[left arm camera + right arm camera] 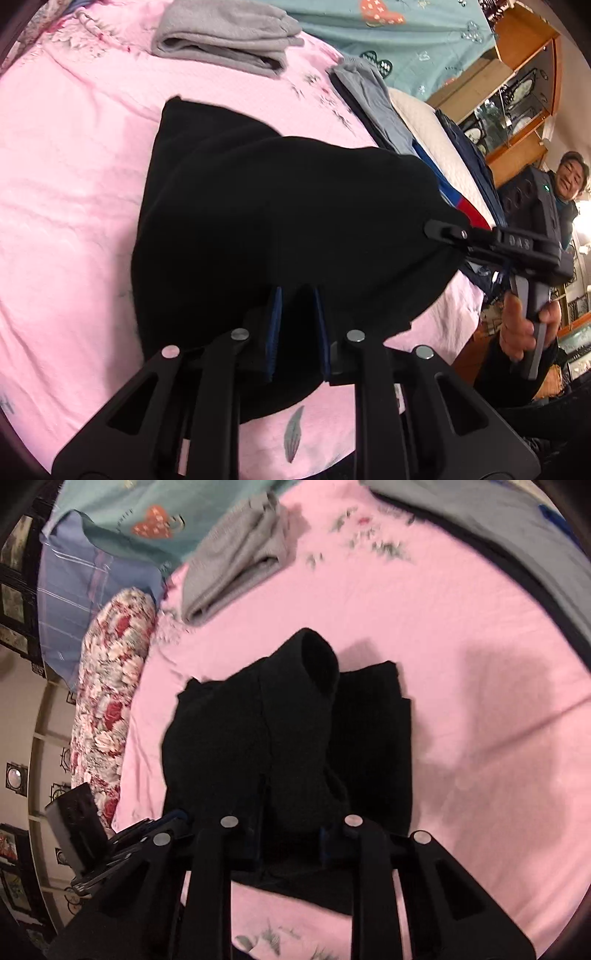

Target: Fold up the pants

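Note:
The black pants [266,221] lie partly folded on the pink bedsheet [66,192], with the near part lifted. My left gripper [297,328] is shut on the near edge of the pants, black cloth between its blue pads. My right gripper [443,230] shows in the left wrist view, shut on the pants' right corner. In the right wrist view the pants [295,738] hang from my right gripper [291,830], with a tube-like leg opening sticking up. The left gripper's body [85,834] shows at the lower left.
A folded grey garment [225,37] lies at the far side of the bed; it also shows in the right wrist view [236,557]. A grey-blue garment [373,99] lies on the right. A floral bolster [110,705] lines the bed's edge. A person [565,192] stands at right.

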A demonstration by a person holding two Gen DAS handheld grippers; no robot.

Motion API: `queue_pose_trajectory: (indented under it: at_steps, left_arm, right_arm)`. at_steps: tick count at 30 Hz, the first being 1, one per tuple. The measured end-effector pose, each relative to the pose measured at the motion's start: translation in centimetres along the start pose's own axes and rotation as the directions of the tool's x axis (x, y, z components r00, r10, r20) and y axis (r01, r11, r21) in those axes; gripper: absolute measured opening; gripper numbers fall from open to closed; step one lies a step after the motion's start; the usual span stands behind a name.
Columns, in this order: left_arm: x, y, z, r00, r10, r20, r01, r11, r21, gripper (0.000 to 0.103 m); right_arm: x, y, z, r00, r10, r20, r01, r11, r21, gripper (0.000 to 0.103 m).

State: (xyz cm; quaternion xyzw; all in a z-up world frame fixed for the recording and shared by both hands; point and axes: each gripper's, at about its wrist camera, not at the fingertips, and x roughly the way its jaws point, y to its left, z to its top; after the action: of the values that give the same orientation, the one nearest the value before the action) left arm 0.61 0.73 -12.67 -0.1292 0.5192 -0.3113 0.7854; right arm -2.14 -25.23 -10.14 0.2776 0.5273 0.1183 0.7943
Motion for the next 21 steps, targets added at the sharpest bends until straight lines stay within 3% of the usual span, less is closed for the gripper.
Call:
queue_pose_trajectory:
  at_steps: [4, 6, 7, 10, 12, 14, 17, 19, 21]
  left_arm:
    - [0.8, 0.5, 0.3, 1.0, -0.017, -0.016, 0.016, 1.0, -0.009, 0.018]
    - [0.4, 0.5, 0.1, 1.0, -0.021, -0.019, 0.021, 1.0, 0.001, 0.018]
    - [0.1, 0.4, 0.0, 1.0, -0.018, -0.023, 0.018, 1.0, 0.006, 0.018]
    - [-0.5, 0.2, -0.4, 1.0, -0.004, -0.021, 0.005, 1.0, 0.019, 0.019]
    - [-0.7, 0.1, -0.9, 1.0, 0.006, -0.019, -0.005, 1.0, 0.029, 0.019]
    - [-0.8, 0.2, -1.0, 1.0, 0.001, -0.022, 0.0, 1.0, 0.023, 0.019]
    - [-1.1, 0.4, -1.1, 1.0, 0.002, -0.026, -0.001, 1.0, 0.012, 0.019]
    - [-1.1, 0.5, -1.2, 0.999, 0.005, -0.038, -0.005, 1.0, 0.003, 0.019]
    - [-1.3, 0.4, -1.3, 0.999, 0.008, -0.045, -0.008, 1.0, -0.001, 0.019]
  right_arm:
    - [-1.3, -0.1, -2.7, 0.997, -0.075, 0.032, 0.075, 0.997, 0.018, 0.022]
    - [1.1, -1.7, -3.2, 0.99, -0.143, -0.01, 0.143, 0.989, 0.044, 0.031]
    - [1.9, -2.1, -3.2, 0.991, -0.134, -0.017, 0.135, 0.99, 0.048, 0.032]
    - [0.8, -0.6, -2.5, 0.982, -0.187, -0.028, 0.187, 0.982, -0.015, 0.043]
    - [-1.6, 1.3, -1.6, 0.956, -0.287, 0.068, 0.291, 0.954, -0.074, 0.052]
    - [-3.3, 4.0, -0.6, 0.934, -0.323, 0.154, 0.345, 0.927, -0.147, 0.056]
    - [-2.4, 8.9, 1.8, 0.965, -0.219, 0.146, 0.255, 0.919, -0.302, 0.06]
    - [1.3, 13.0, 3.7, 0.993, -0.111, 0.028, 0.112, 0.893, -0.436, 0.063]
    - [6.1, 16.1, 5.6, 0.989, -0.095, -0.112, 0.028, 0.869, -0.495, 0.063]
